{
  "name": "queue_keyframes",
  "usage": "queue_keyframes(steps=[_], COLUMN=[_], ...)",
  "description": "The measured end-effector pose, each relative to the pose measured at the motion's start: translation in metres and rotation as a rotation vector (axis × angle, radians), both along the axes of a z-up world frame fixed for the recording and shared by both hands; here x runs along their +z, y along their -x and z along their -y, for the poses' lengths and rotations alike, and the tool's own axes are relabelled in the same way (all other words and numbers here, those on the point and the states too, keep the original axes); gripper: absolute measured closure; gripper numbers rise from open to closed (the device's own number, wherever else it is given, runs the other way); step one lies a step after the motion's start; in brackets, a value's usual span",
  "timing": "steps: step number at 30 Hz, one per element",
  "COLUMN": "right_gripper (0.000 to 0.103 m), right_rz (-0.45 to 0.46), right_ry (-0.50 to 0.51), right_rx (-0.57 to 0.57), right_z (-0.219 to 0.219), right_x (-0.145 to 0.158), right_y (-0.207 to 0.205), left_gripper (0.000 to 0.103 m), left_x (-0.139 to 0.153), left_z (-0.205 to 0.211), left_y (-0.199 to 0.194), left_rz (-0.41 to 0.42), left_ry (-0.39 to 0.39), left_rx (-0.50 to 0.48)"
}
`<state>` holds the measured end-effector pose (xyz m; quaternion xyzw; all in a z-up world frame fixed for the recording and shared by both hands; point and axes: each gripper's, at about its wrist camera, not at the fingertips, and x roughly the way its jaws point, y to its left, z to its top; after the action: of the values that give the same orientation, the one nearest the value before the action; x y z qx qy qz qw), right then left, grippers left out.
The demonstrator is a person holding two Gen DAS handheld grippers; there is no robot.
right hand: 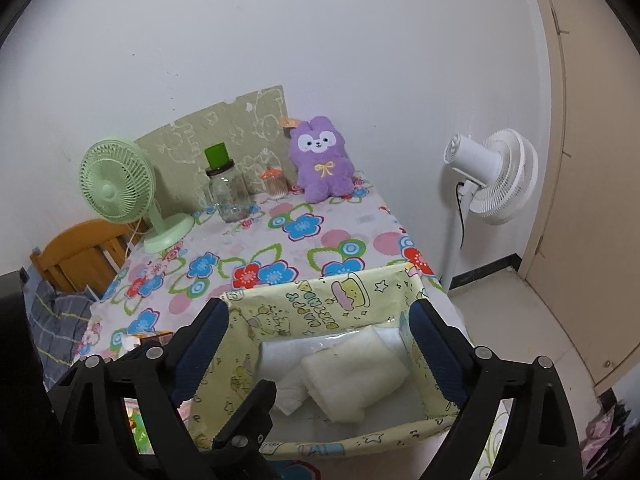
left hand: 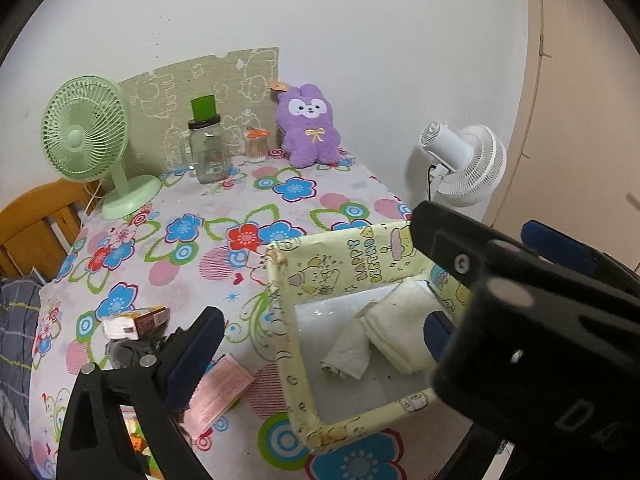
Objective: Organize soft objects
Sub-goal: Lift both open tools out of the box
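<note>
A yellow cartoon-print box (left hand: 290, 320) (right hand: 320, 292) sits at the near right corner of the flowered table. Inside it lie a folded cream cloth (left hand: 400, 332) (right hand: 352, 372) and a smaller white roll (left hand: 348, 354). A purple plush rabbit (left hand: 308, 128) (right hand: 324, 160) sits upright against the back wall. My left gripper (left hand: 324, 320) is open, straddling the box's left wall with nothing in it. My right gripper (right hand: 318, 308) is open above the box, its blue pads clear of the cloth. It hides the box's right side in the left wrist view.
A green desk fan (left hand: 86, 136) stands at the back left, beside a glass jar with a green lid (left hand: 208, 148) and a small toothpick jar (left hand: 256, 144). A small carton (left hand: 136, 322) and pink packet (left hand: 220, 392) lie left of the box. A white standing fan (right hand: 492, 176) stands off the table's right.
</note>
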<state>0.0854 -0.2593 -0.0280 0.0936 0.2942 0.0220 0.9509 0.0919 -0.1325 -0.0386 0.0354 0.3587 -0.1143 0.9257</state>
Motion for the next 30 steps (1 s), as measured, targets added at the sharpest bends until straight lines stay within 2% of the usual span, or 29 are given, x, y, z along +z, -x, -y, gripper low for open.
queue_keyframes(steps=[15, 30], right_gripper=[0.004, 0.004], right_rz=[0.06, 0.087], right_ry=[-0.004, 0.047], right_rx=[0.007, 0.066], right_z=[-0.027, -0.068], right_x=[0.02, 0.031], right_y=[0.026, 0.047], left_gripper=[0.0, 0.0], left_x=[0.024, 0.037], left_z=[-0.032, -0.072], left_y=[0.022, 0.047], left_rz=[0.073, 0.126], left_ry=[0.018, 0.063], left_rx=[0.015, 0.062])
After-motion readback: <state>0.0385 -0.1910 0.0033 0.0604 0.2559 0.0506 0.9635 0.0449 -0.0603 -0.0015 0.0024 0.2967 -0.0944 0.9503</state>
